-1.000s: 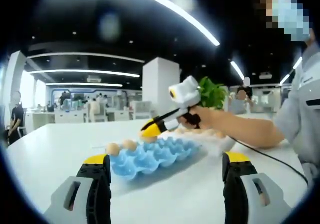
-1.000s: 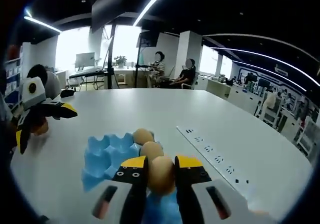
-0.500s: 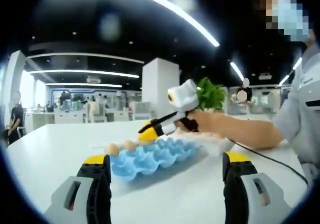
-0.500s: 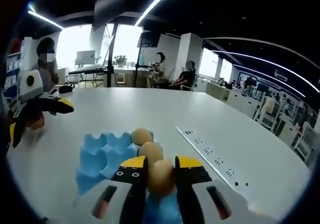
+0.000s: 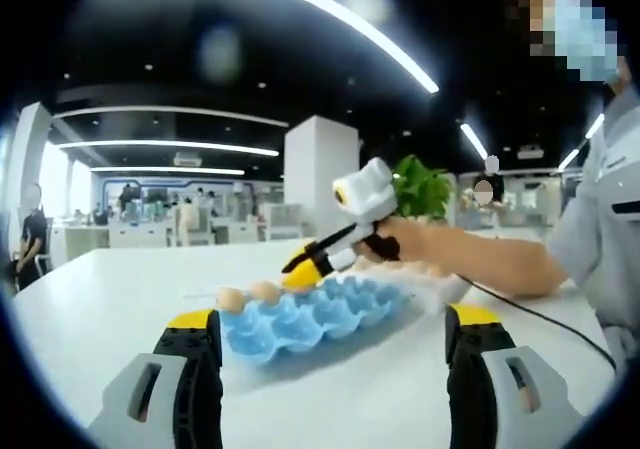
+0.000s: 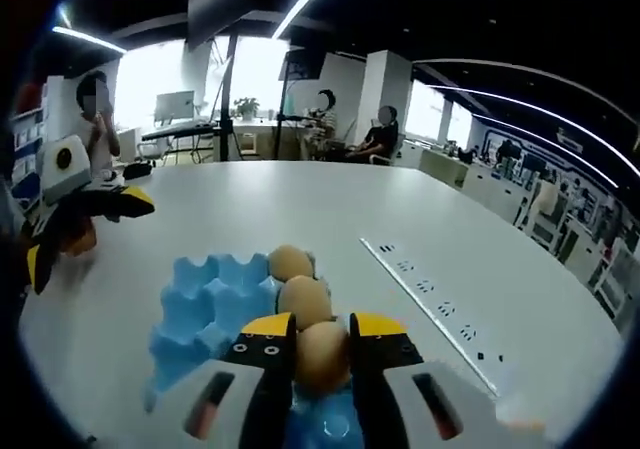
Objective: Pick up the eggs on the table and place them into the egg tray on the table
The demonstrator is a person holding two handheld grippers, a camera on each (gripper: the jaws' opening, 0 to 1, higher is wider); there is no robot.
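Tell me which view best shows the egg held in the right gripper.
The right gripper view: the held egg sits close, clamped between the right gripper jaws above the blue tray. In the left gripper view it is hidden behind that distant gripper.

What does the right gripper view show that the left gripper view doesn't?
Right gripper view: an egg clamped between its own jaws above the tray, and a power strip set into the table.
Left gripper view: a green plant, a person's forearm, and its own jaws standing wide apart with nothing between them.
Both: the blue egg tray with two eggs in it, on the white table.
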